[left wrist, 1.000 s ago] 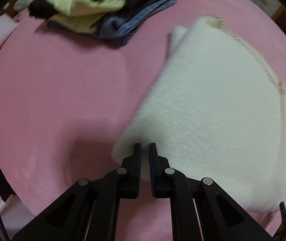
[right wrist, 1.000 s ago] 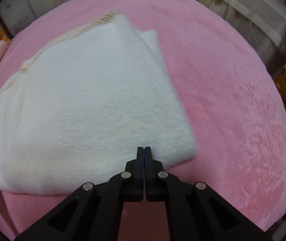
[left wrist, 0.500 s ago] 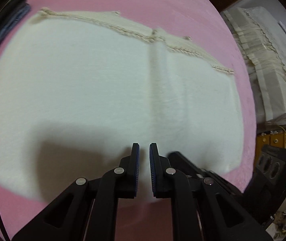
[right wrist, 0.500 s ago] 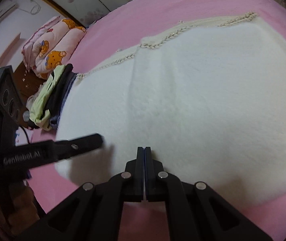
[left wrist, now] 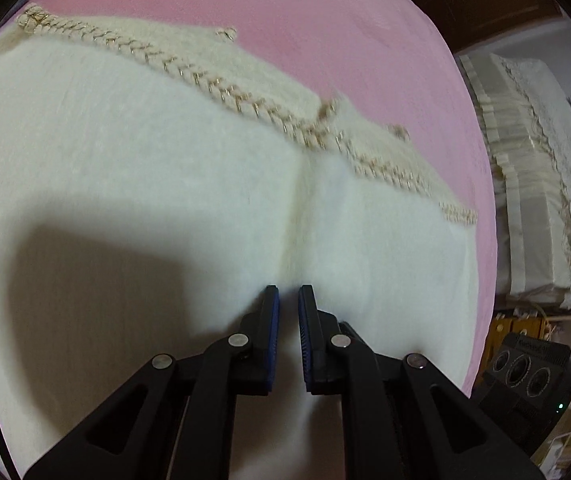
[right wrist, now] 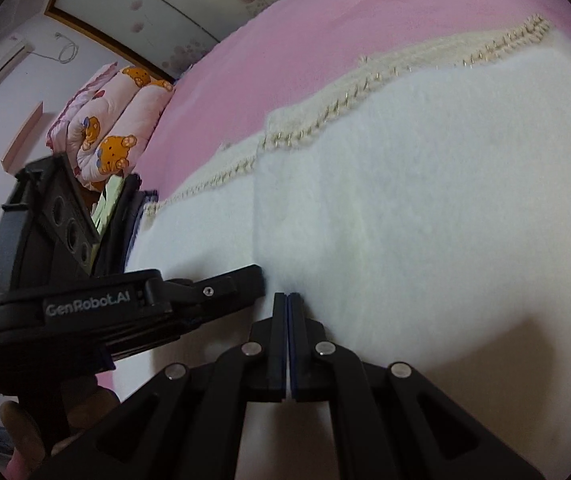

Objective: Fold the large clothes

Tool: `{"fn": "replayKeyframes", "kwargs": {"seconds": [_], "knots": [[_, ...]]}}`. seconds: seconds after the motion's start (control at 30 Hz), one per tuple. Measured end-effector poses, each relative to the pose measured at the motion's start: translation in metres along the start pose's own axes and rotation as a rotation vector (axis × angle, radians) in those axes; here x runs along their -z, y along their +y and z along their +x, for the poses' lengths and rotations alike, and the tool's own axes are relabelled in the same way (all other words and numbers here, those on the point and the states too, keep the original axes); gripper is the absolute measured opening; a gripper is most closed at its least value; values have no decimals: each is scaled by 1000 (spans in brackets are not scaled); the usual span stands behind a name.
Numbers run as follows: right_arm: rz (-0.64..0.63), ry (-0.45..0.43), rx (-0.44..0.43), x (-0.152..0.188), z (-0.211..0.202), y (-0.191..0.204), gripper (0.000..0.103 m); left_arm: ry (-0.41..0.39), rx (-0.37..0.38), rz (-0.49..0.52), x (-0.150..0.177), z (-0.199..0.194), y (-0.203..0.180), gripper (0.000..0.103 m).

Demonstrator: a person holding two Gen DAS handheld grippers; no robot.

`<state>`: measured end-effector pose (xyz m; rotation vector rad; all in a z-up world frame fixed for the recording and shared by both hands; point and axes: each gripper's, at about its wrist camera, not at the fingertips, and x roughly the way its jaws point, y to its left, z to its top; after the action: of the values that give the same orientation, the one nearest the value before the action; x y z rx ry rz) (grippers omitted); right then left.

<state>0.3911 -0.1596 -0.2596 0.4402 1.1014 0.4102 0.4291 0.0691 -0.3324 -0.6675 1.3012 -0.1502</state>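
Fleece garment (left wrist: pixel 133 184) lies spread on the pink bed (left wrist: pixel 285 20), soft, limp, bulky; best pinched at near-edge corners. Left gripper (left wrist: pixel 288 300) slightly parted, right gripper (right wrist: pixel 287 300) closed, neither clearly gripping

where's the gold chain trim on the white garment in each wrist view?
Left wrist: chain trim runs diagonally from upper left to right of centre.
Right wrist: it climbs from left of centre to upper right.
Shared landmark: the vertical crease meeting the trim.
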Motion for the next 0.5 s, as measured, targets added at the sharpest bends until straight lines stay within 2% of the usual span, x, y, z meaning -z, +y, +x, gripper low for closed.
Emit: {"fn": "replayKeyframes", "kwargs": {"seconds": [0.1, 0.23, 0.4, 0.5], "knots": [[42, -8, -2, -19, 13, -4, 0, -40, 0, -19, -7, -11, 13, 8], [-51, 2, 13, -37, 32, 4, 0, -75, -32, -31, -21, -8, 21, 8], [-79, -16, 21, -47, 41, 1, 0, -125, -78, -24, -27, -14, 31, 6], [-92, -29, 29, -51, 39, -3, 0, -160, -61, -51, -26, -23, 35, 3]]}}
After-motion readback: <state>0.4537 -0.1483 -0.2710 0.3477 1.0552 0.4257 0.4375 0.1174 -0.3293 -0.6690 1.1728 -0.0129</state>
